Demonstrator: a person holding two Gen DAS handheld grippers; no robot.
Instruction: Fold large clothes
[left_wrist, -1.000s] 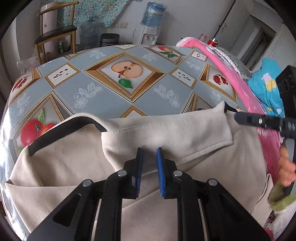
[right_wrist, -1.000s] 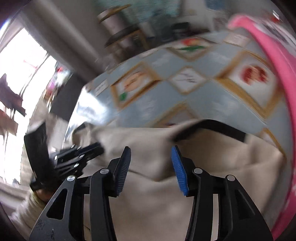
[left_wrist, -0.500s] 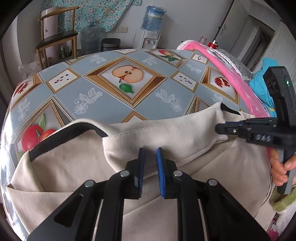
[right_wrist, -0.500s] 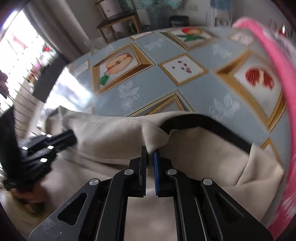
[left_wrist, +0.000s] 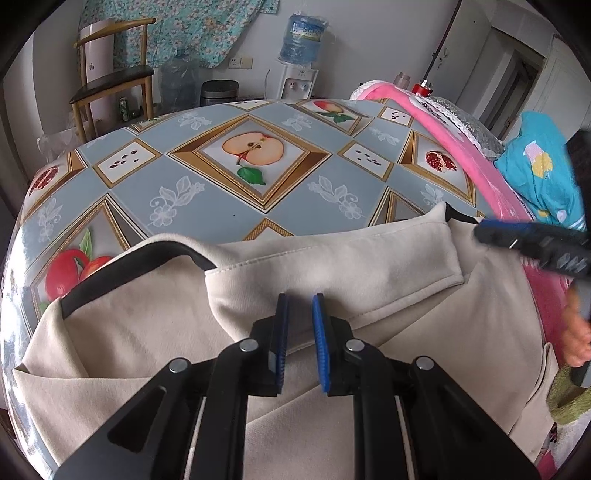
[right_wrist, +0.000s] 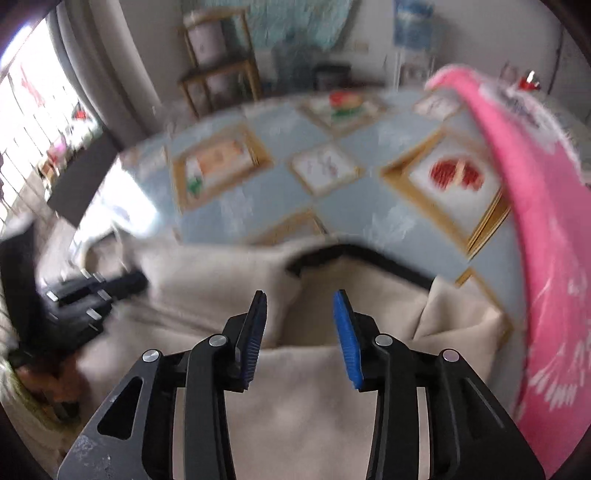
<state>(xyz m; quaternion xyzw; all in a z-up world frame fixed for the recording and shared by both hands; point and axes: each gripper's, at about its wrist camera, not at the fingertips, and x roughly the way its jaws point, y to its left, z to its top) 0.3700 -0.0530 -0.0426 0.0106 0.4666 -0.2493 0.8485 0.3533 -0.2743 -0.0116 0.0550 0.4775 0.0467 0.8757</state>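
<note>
Beige garment (left_wrist: 155, 332) with black-trimmed neckline lies spread across the lower half of both views, on the fruit-print tablecloth (left_wrist: 207, 192). My left gripper (left_wrist: 299, 328) angles down onto it, blue pads a narrow gap apart with a raised fold between them; I cannot tell if they pinch. My right gripper (right_wrist: 300, 325) tilts down near the collar; its jaws have just been opening, wide apart, gripping nothing. View blurred. Pink cloth (right_wrist: 546, 221) at right edge.
</note>
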